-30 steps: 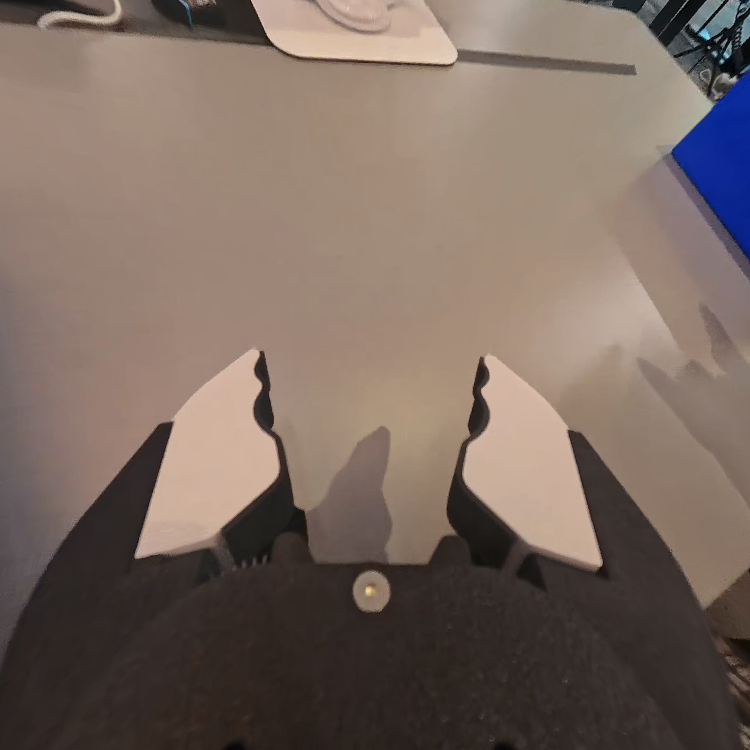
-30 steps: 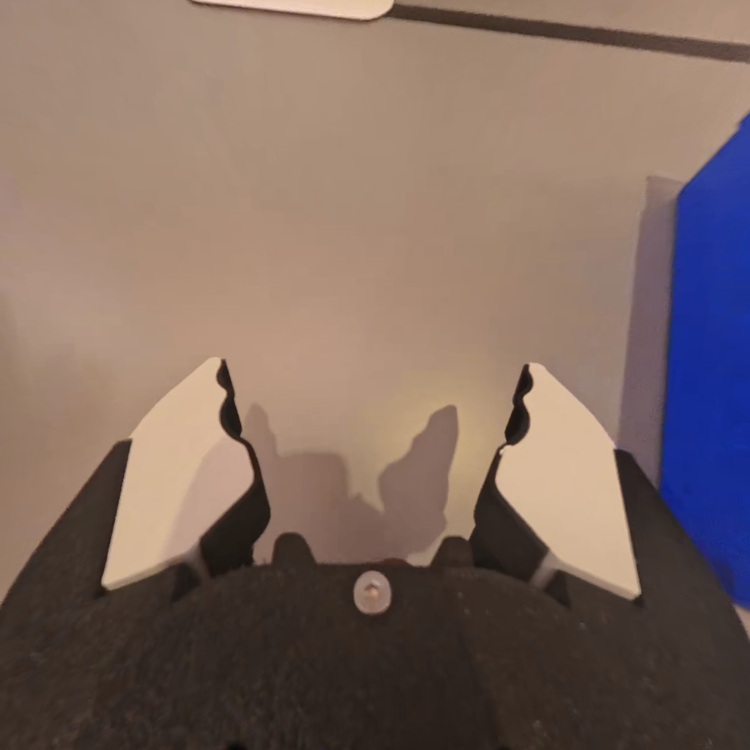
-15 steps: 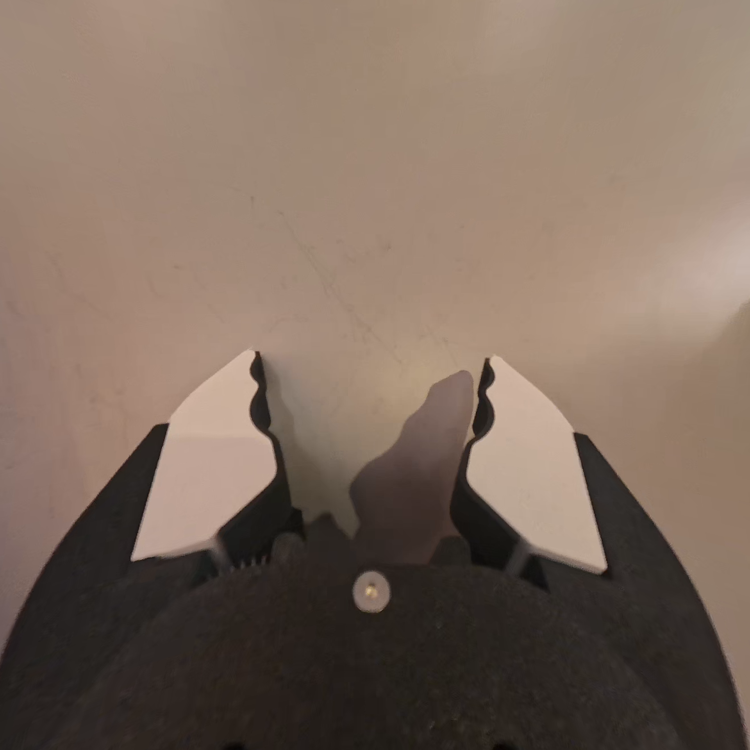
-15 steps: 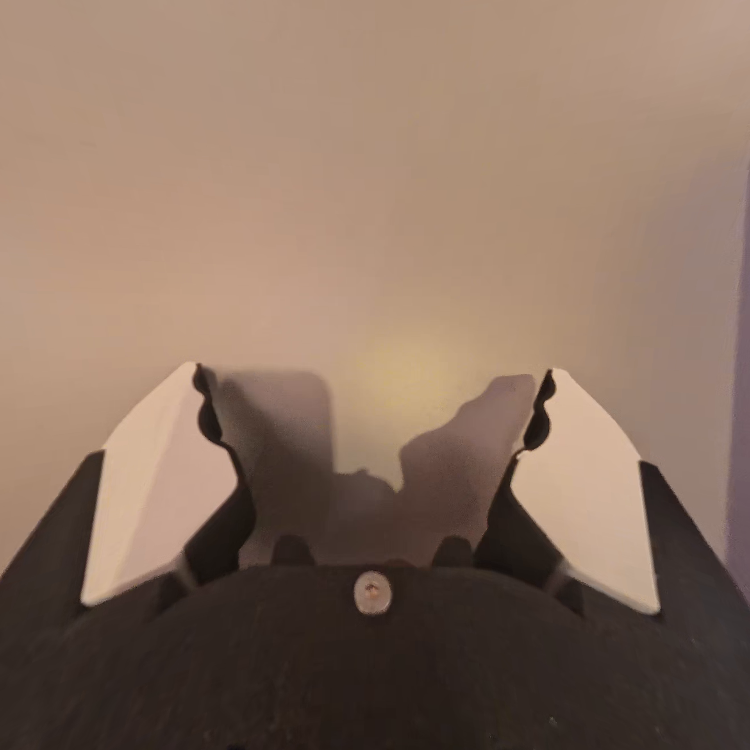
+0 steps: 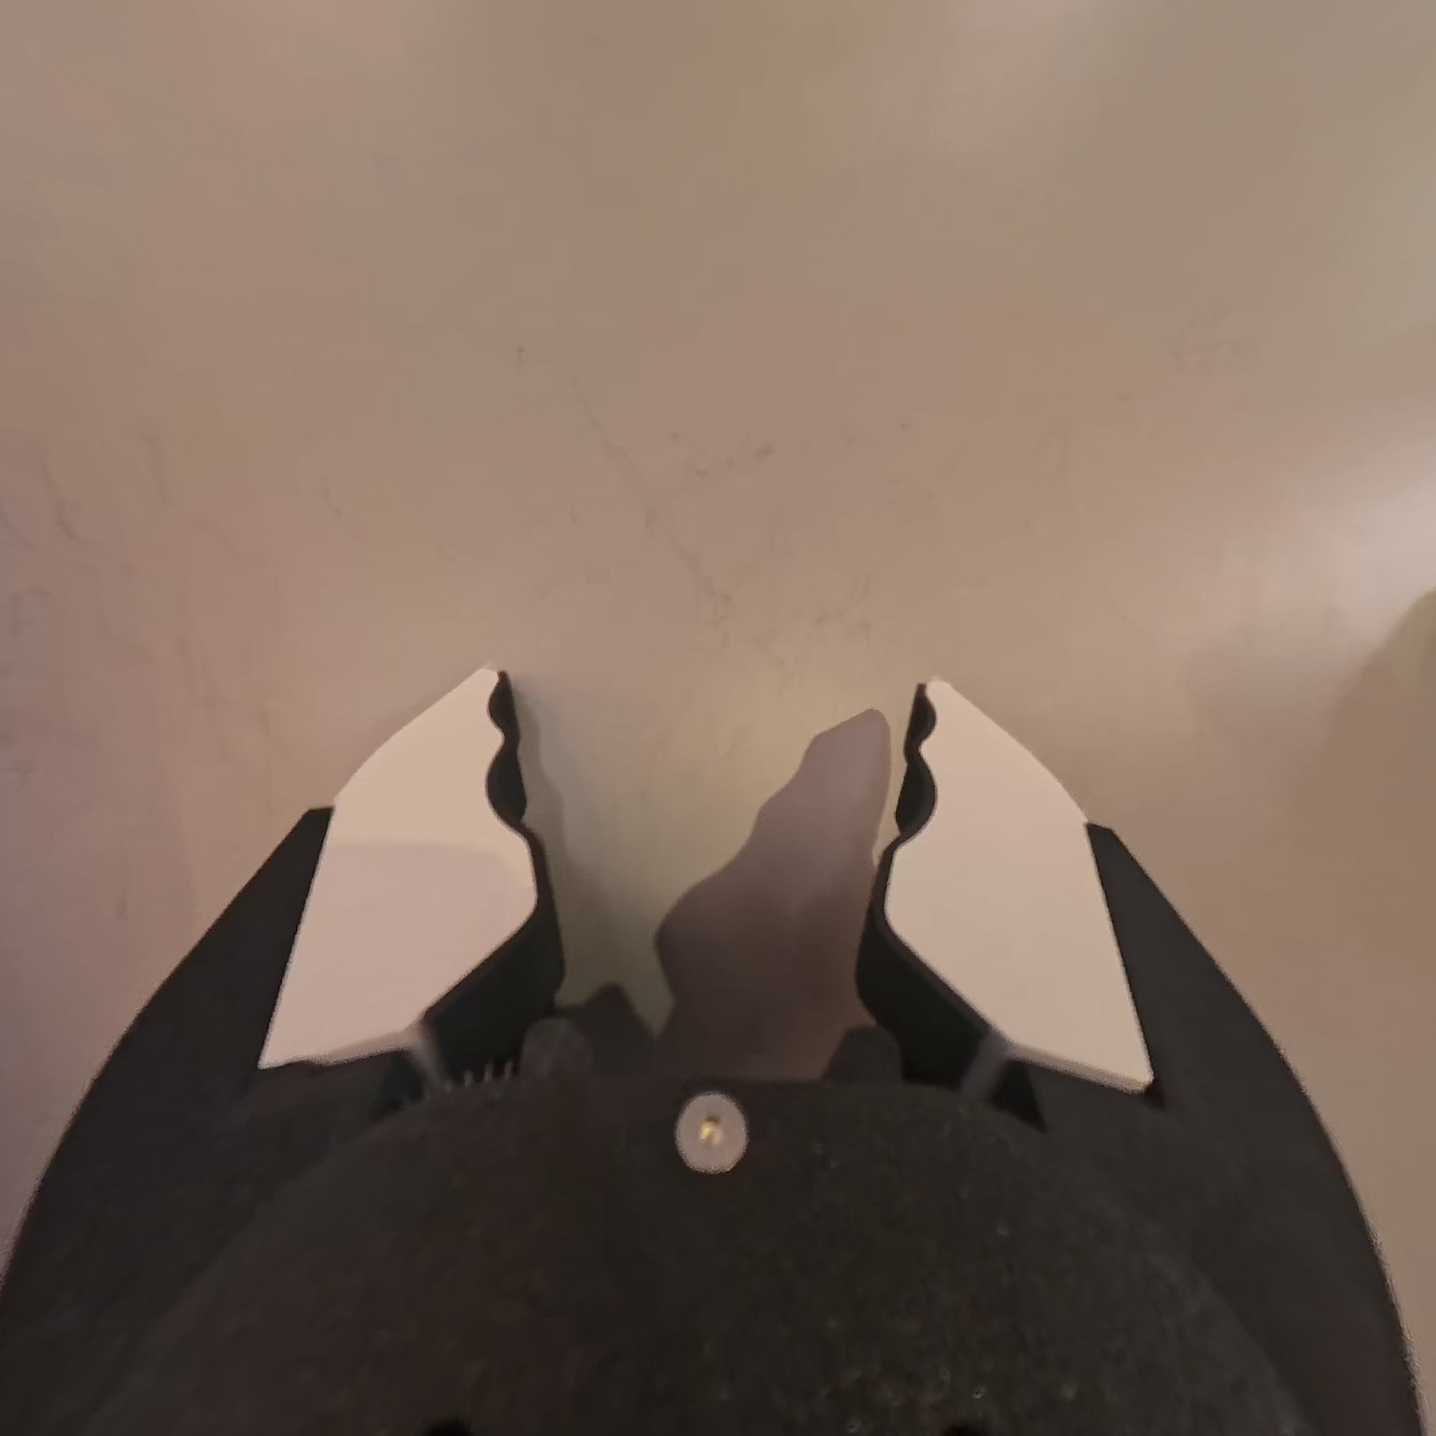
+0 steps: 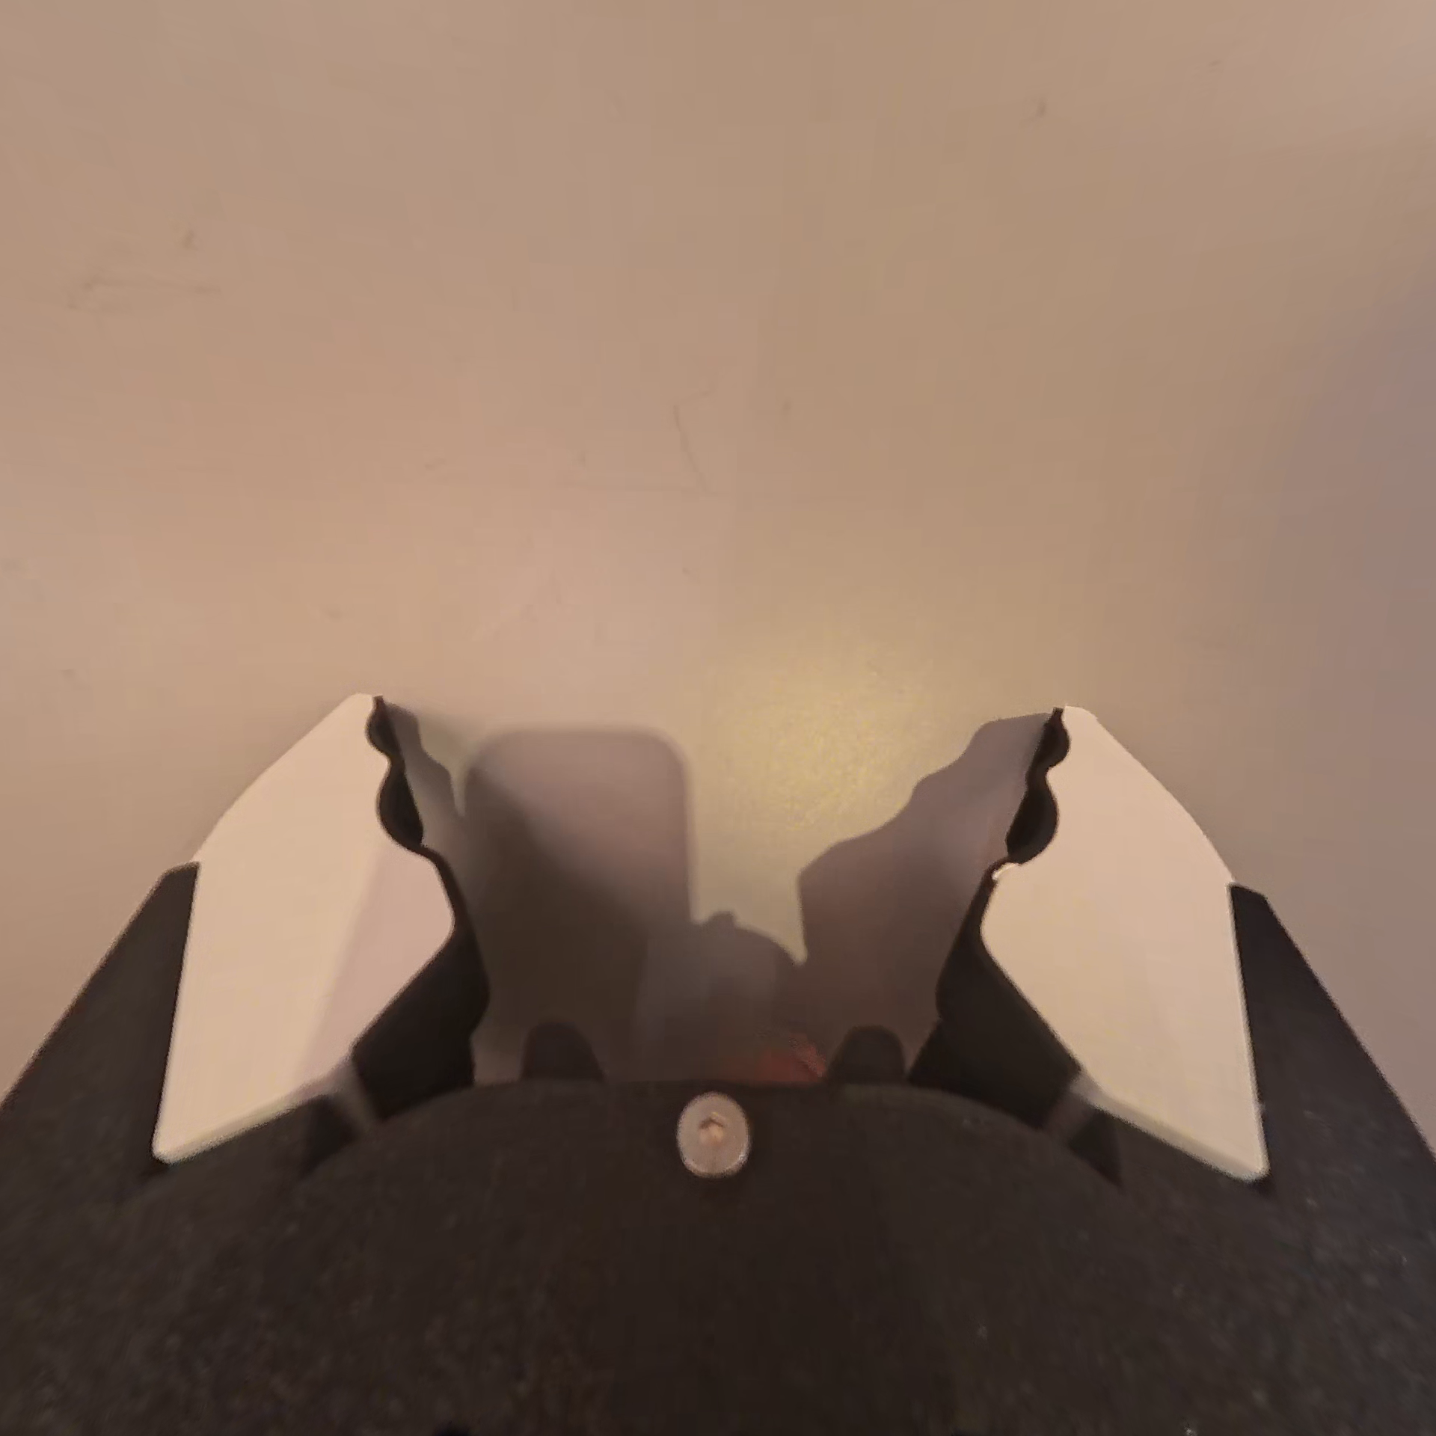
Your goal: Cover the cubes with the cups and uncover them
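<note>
2 grippers fill your views: your left black-bodied, white-fingered gripper (image 5: 707, 684) and the matching right gripper (image 6: 715, 711) both stand wide apart, holding nothing. Each points close at the plain beige tabletop (image 5: 699, 311); you can't tell where the cups and cubes are.

Cups & cubes not in view: only beige tabletop (image 5: 699, 311) under left tool (image 5: 709, 684) & right tool (image 6: 715, 711), both spread.

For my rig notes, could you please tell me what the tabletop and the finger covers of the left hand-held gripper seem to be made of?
The tabletop looks like a smooth, matte beige laminate or coated board, with faint hairline scuffs; the look leaves this open. The fingers of the left hand-held gripper carry flat white covers, probably hard plastic with a matte finish, over black wavy-edged pads that may be rubber.
</note>
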A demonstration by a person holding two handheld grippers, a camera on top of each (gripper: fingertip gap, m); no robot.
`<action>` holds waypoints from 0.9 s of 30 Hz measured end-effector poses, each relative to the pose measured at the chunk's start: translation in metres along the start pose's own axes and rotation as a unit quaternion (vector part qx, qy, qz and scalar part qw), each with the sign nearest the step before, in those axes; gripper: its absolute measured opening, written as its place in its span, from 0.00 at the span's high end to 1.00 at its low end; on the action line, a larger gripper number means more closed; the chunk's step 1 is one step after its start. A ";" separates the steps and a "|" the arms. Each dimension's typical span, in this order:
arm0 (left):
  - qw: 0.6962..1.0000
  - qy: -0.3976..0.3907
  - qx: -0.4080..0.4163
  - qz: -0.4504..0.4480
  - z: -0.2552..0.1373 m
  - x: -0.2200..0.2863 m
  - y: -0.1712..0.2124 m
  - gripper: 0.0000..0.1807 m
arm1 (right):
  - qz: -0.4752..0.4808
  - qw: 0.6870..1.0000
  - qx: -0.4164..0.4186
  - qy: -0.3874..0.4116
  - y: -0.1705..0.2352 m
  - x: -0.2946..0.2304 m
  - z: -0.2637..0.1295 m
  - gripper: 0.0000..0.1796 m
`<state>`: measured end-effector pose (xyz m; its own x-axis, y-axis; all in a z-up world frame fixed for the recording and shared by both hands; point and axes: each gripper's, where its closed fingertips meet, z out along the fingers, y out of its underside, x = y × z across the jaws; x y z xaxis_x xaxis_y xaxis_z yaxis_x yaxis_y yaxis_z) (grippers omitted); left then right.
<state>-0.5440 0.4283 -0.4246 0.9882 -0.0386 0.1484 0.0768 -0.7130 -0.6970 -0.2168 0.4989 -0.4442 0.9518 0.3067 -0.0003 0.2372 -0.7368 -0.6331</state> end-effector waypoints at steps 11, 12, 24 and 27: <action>0.997 -0.036 -0.037 0.064 -0.003 0.001 0.018 0.37 | 0.000 1.000 0.000 0.000 0.000 0.000 0.000 0.19; 0.997 -0.034 -0.038 0.066 -0.003 0.002 0.018 0.37 | 0.000 1.000 0.000 0.000 0.000 0.000 0.000 0.19; 0.996 -0.024 -0.047 0.078 -0.002 0.006 0.020 0.30 | 0.000 1.000 0.000 0.000 0.000 0.000 0.000 0.19; 0.996 -0.024 -0.047 0.078 -0.002 0.007 0.021 0.30 | 0.000 1.000 0.000 0.000 0.000 0.000 0.000 0.19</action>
<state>-0.5362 0.4122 -0.4367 0.9924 -0.1232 0.0083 -0.0893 -0.7626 -0.6407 -0.2170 0.4989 -0.4442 0.9516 0.3072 -0.0003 0.2377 -0.7369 -0.6328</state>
